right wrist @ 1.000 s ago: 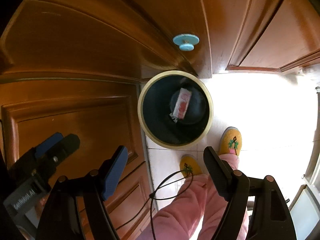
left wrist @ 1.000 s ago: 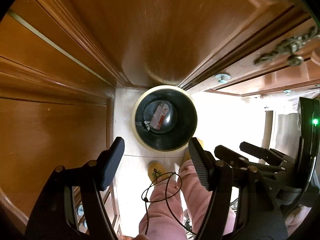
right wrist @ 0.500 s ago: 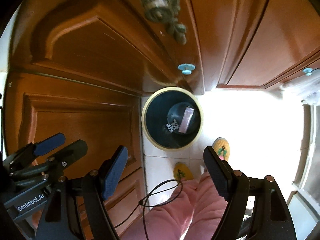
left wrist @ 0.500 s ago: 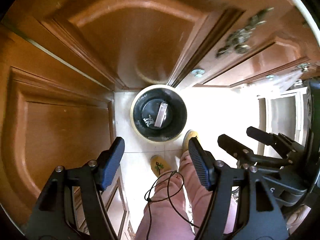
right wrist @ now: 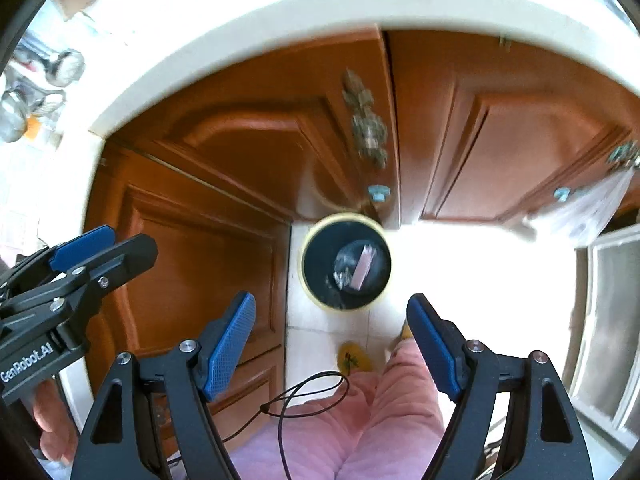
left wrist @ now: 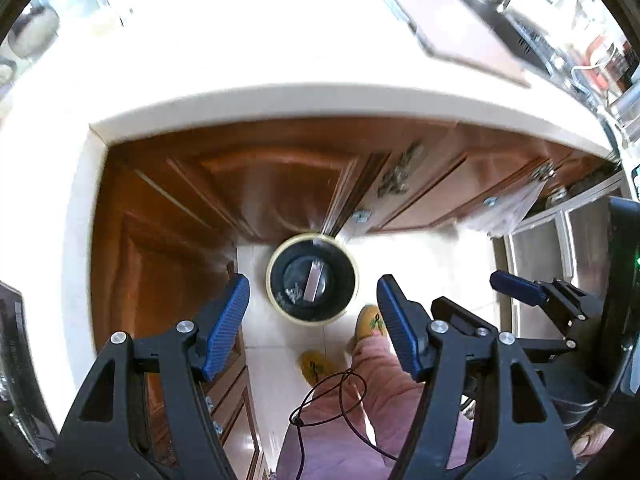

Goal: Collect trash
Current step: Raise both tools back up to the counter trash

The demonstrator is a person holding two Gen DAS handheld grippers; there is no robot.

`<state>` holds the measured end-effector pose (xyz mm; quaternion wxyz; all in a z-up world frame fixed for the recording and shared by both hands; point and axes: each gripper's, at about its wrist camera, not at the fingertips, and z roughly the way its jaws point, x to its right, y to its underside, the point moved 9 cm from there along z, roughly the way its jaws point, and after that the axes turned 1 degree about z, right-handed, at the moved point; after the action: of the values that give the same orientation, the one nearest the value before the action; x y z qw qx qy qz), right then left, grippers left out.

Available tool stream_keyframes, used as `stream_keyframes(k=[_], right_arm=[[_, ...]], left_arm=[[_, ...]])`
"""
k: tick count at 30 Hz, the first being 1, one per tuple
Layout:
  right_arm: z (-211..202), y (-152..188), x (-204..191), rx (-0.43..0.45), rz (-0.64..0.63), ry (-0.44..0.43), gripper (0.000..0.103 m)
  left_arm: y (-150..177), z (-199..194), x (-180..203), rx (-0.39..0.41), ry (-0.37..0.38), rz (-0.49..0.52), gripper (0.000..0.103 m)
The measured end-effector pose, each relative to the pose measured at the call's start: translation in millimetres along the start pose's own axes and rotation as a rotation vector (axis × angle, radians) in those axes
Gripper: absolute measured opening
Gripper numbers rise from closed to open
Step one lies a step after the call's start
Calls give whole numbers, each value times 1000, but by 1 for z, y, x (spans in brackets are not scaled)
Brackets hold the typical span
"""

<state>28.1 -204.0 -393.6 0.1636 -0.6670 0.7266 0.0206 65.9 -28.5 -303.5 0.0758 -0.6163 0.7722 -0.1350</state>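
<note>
Bin, dark inside, pale rim, wrapper within

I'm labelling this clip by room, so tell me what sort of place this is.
Most likely a home kitchen. A pale countertop runs over brown wooden cabinet doors with ornate metal handles, and a round trash bin stands on the light tiled floor by the cabinets.
</note>
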Motion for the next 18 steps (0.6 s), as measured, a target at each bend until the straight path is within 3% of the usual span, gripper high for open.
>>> stream_keyframes(k=[7,18], right_arm=[[-104,-31,-29,183,-93,42,79],[-223,-69,-66,392,-140,75,79]], left_arm=[[-38,-85,6,154,6,17,64],[-90,-201,0,375,-4,35,64]])
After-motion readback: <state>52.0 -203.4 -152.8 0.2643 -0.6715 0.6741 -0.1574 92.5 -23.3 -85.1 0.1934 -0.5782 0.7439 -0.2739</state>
